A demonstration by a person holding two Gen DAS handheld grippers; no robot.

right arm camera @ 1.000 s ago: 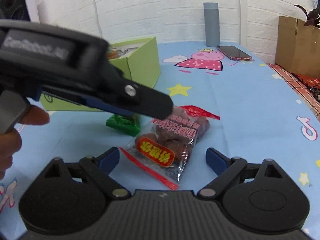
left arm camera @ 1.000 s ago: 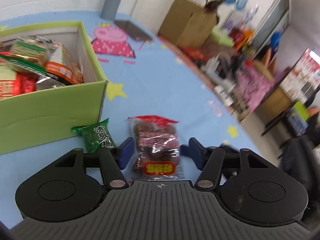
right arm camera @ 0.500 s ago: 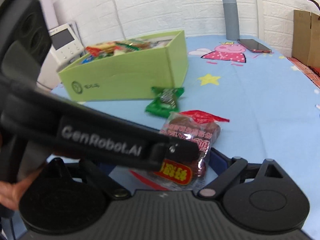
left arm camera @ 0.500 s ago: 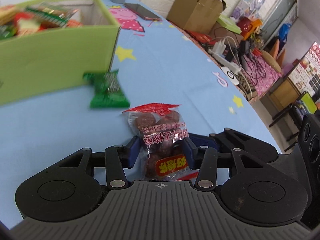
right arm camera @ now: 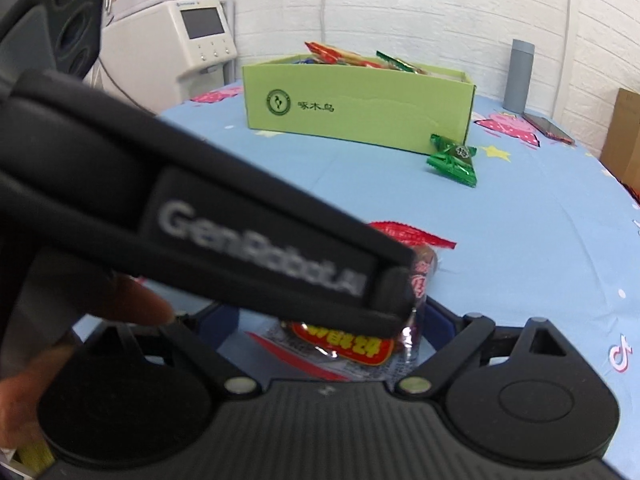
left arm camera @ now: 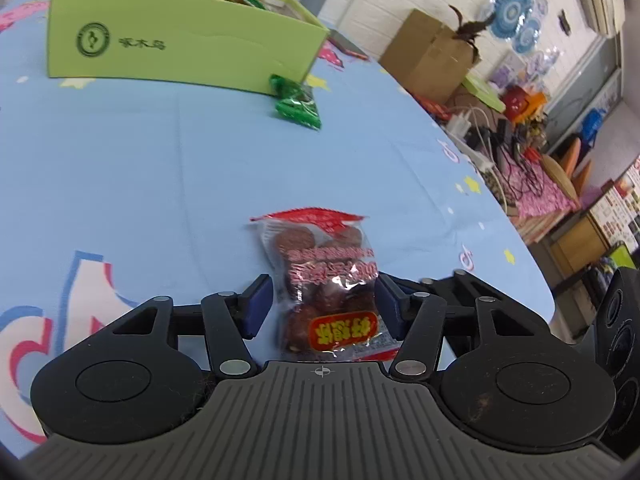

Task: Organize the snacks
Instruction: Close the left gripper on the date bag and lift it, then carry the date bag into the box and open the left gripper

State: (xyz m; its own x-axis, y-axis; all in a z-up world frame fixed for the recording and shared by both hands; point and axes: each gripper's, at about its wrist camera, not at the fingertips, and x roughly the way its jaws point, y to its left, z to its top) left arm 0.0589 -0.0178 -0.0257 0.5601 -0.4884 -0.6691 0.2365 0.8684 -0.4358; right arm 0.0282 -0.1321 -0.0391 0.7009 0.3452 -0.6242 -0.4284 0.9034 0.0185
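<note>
A clear bag of brown candied fruit with a red top and red label (left arm camera: 328, 280) sits between the fingers of my left gripper (left arm camera: 322, 306), which is shut on it above the blue tablecloth. In the right wrist view the same bag (right arm camera: 360, 344) shows partly behind the left gripper's black body (right arm camera: 200, 236), which crosses in front. My right gripper (right arm camera: 332, 328) stays wide open around the bag without pressing on it. A green snack box (left arm camera: 180, 52) full of packets stands at the far side, also seen in the right wrist view (right arm camera: 356, 104). A small green candy packet (left arm camera: 298, 104) lies beside the box's corner (right arm camera: 454, 160).
A grey cylinder bottle (right arm camera: 520, 76) and a phone (right arm camera: 548, 128) lie at the far right of the table. A cardboard box (left arm camera: 432, 56) and cluttered cables stand past the table's right edge. A white appliance (right arm camera: 168, 48) stands behind on the left.
My left gripper closed on the candied fruit bag and drew it back and up from the box, which now looks farther off. The right gripper stayed open behind it.
</note>
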